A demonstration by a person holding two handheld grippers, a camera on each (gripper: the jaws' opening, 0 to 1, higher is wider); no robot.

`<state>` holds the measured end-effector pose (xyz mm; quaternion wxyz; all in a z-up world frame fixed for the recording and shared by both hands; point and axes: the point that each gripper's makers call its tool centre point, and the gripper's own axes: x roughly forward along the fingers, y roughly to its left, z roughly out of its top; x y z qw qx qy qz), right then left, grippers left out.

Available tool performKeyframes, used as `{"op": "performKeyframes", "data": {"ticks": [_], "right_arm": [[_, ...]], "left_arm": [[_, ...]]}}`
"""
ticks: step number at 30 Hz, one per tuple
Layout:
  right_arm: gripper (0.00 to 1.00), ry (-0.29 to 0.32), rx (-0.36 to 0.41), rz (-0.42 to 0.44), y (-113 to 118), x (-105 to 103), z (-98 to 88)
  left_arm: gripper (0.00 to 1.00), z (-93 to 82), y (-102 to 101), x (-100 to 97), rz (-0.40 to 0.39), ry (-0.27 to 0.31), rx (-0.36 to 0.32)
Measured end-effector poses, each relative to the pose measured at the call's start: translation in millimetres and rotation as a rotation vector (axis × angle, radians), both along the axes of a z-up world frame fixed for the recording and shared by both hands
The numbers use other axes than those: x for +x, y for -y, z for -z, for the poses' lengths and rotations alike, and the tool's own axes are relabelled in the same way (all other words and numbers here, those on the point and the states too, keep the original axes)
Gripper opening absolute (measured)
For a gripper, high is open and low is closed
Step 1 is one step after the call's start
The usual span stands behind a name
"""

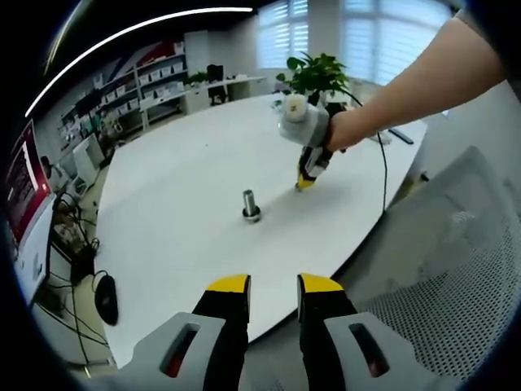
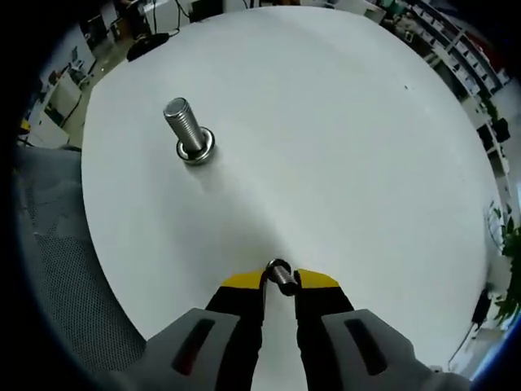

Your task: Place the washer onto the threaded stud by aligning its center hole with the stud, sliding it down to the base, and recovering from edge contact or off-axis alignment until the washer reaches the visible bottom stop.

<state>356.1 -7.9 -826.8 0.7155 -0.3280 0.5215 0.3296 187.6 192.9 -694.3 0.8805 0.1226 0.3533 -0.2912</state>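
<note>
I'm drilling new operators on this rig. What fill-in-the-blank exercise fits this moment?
1. The right gripper is shut on the ____.
2. The stud stands upright on the white ____.
3. The left gripper's jaws hold ____.
4. The washer is not yet on the ____.

Missing words: washer; table; nothing; stud

L cam: low, table edge | R cam: above table [image 2: 342,147] | shared: stud [image 1: 250,204]
</note>
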Motion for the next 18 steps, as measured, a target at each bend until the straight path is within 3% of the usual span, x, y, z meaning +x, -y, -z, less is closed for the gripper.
{"op": "performKeyframes", "data": {"ticks": [7, 10, 14, 18], "right_arm": [[0.18, 0.031, 0.014, -0.027, 5, -14, -17.5], [0.18, 0.072, 0.024, -0.05, 9, -20, -25.3], [0.18, 0.121, 0.091, 0.0, 18, -30, -39.6], [0.18, 0.204, 0.186, 0.045, 21, -36, -67.8]], "left_arm": [[0.21, -2.5, 1, 0.6, 0.001, 0.009, -0.012], [0.21, -3.2, 2, 0.7, 0.003, 0.013, -0.013], [0.21, -3.4, 2, 0.5, 0.005, 0.013, -0.017], [0.22, -3.3, 4, -0.9, 0.014, 0.01, -0.019]]}}
